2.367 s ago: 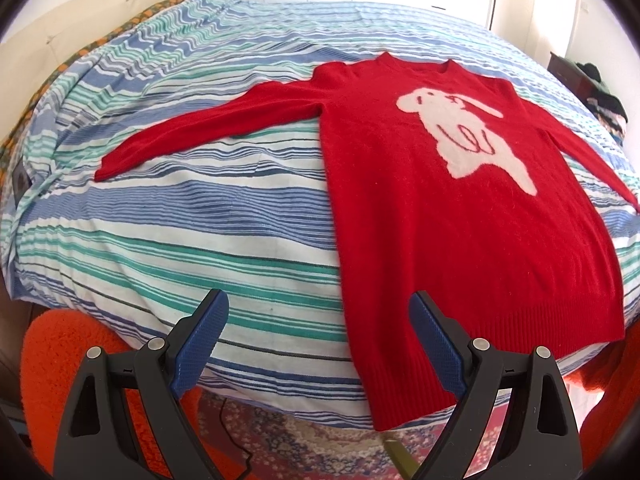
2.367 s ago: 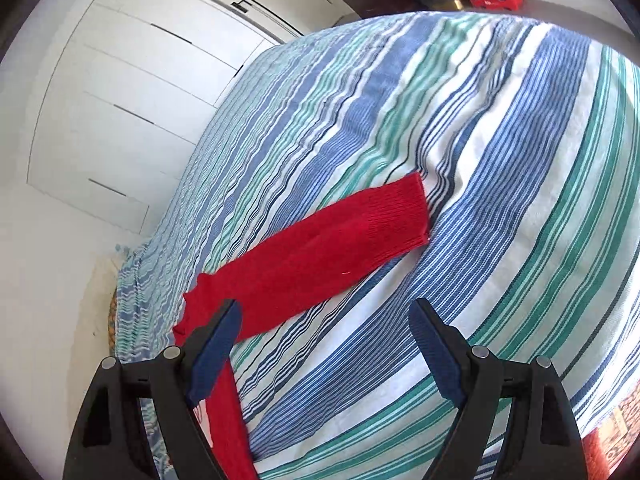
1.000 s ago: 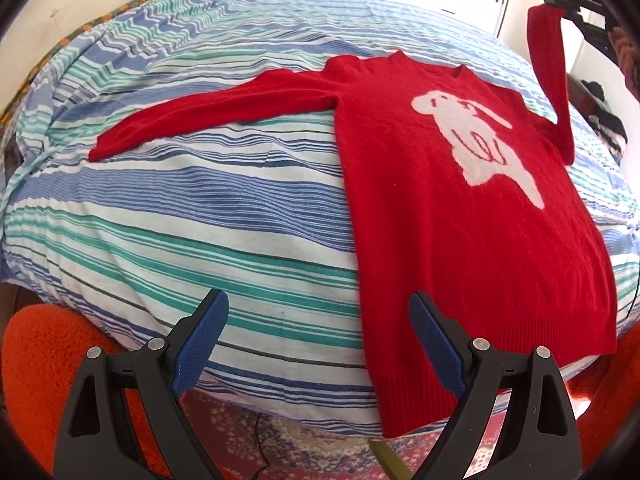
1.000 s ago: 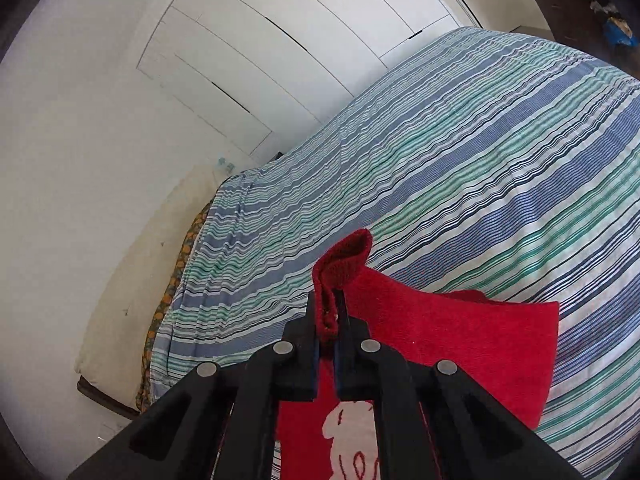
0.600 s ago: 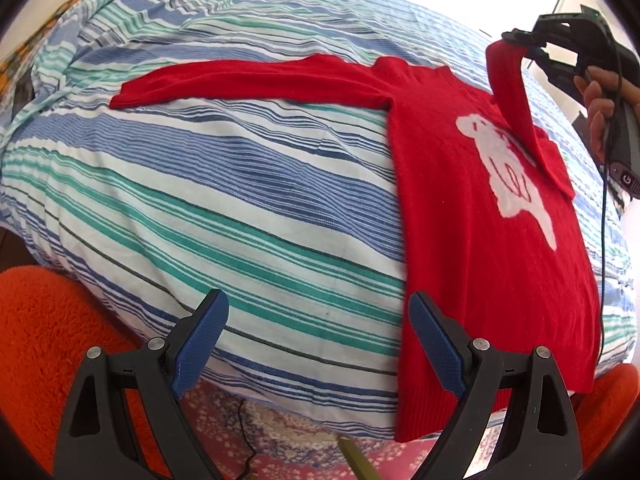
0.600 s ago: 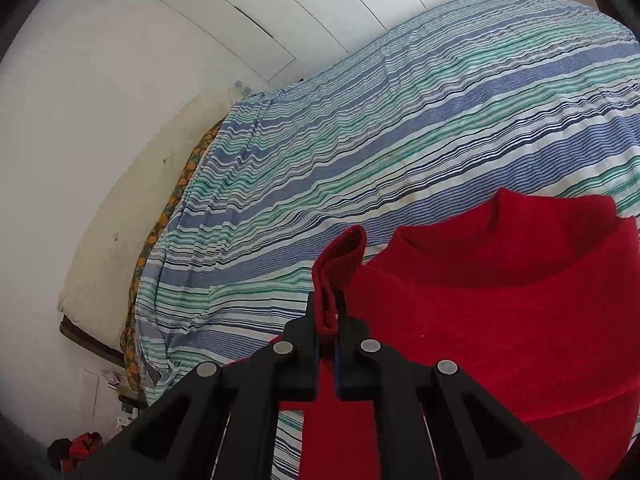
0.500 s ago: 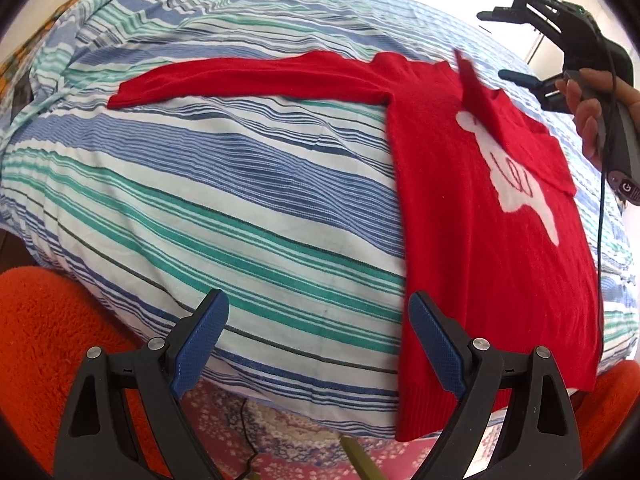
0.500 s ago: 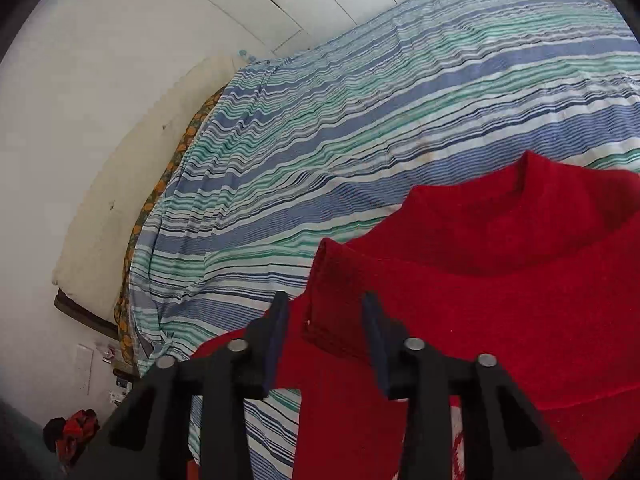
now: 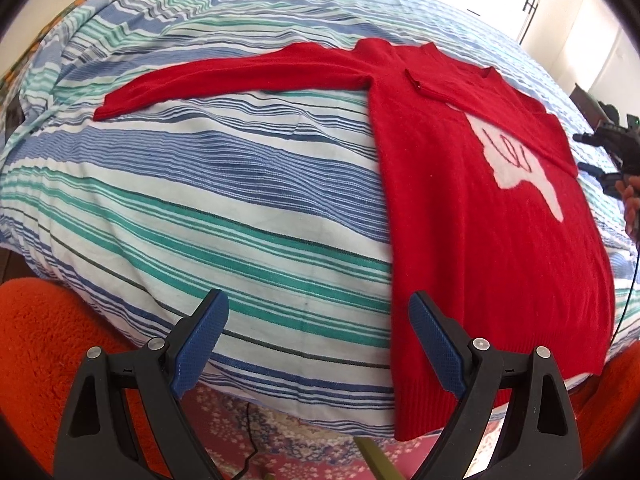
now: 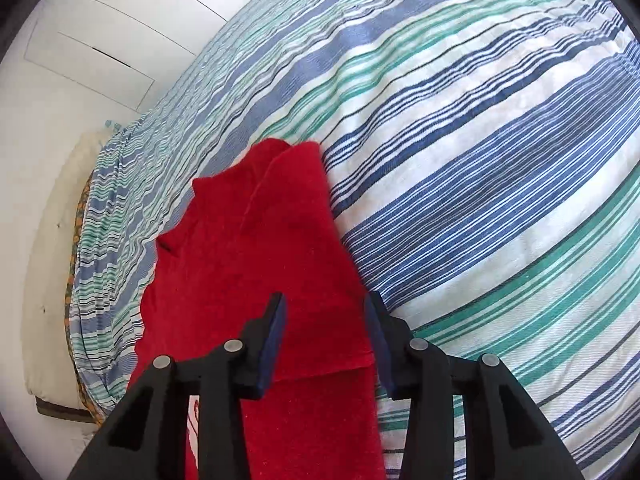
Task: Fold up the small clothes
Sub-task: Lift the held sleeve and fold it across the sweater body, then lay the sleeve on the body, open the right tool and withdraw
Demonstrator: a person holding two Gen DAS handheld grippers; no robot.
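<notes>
A red sweater (image 9: pixel 480 200) with a white animal figure lies flat on the striped bed cover (image 9: pixel 200 208). Its left sleeve (image 9: pixel 224 80) stretches out to the left. The right sleeve (image 9: pixel 480 96) lies folded across the chest. My left gripper (image 9: pixel 316 332) hangs open over the bed's near edge, beside the sweater's hem, holding nothing. My right gripper (image 10: pixel 326 328) hovers low over the sweater's (image 10: pixel 256 240) folded shoulder edge. Its jaws are closing, with cloth under them but nothing pressed between the pads. The same gripper (image 9: pixel 612 160) shows at the far right of the left wrist view.
Orange fluffy fabric (image 9: pixel 36 340) and a patterned rug (image 9: pixel 300 440) lie below the bed's near edge. White cupboard doors (image 10: pixel 100 40) and a cream headboard (image 10: pixel 52 240) stand beyond the bed. A person's hand (image 9: pixel 630 200) holds the right gripper.
The right gripper carried the right sleeve up and over the chest, opened and let it drop. It then sank to the sweater's right edge. The left gripper stayed put.
</notes>
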